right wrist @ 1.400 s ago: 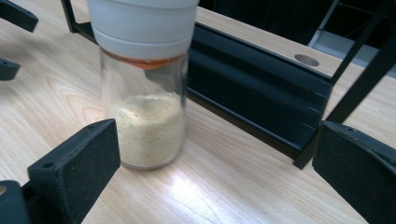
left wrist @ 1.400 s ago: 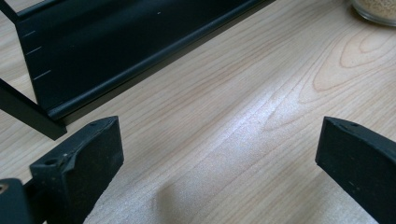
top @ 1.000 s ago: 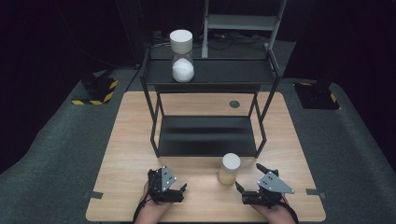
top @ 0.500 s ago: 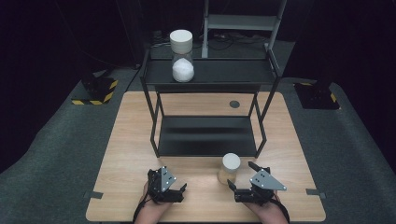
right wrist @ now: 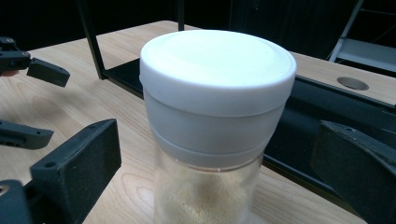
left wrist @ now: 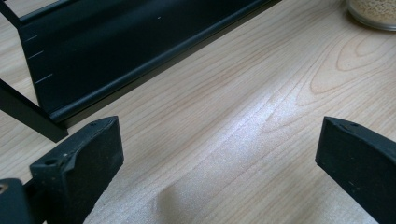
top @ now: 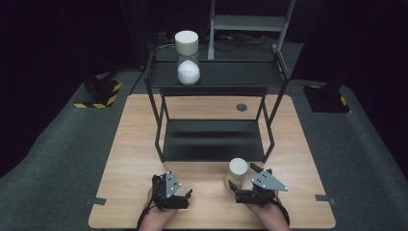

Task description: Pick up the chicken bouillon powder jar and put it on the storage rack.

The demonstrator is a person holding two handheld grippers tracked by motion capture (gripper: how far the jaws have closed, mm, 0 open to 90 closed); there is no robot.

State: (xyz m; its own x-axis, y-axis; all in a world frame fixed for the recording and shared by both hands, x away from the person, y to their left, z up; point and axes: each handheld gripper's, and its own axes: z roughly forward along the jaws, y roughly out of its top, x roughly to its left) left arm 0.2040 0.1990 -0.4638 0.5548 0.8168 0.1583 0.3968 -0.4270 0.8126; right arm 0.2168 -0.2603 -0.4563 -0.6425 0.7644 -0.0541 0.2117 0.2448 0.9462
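Small jar [top: 237, 172] with a white cap and tan powder stands upright on the wooden table [top: 130, 144], near the front edge, just in front of the black shelf rack's [top: 214, 139] lower shelf, toward its right leg. In the right gripper view the jar [right wrist: 217, 121] sits between the two jaws, cap level with them — jaws spread wide, a gap on both sides, not touching the jar. Powder fills the lower part of the clear body; white cap [right wrist: 218, 74] closed on top.

Right gripper [top: 246, 187] is low over the table, just beside the jar on its near-right side, pointing at it. A hand [top: 267, 211] holds it from the bottom edge of the high view.

Left gripper [top: 180, 198] is at the front of the table, left of the jar and apart from it, held by the other hand [top: 156, 216]. Left gripper view: jaws spread wide with nothing between them, just bare wood — the rack's lower shelf edge [left wrist: 140, 42] crosses the top left, and the base of the jar [left wrist: 373, 11] shows at the top right corner. The left gripper's open jaws also show at the left edge of the right gripper view [right wrist: 28, 100].

On the rack's top shelf, left end, stands a bigger jar [top: 187, 57] with a white lid and white contents, well apart from both grippers. A round hole [top: 241, 107] in the tabletop sits behind the rack.
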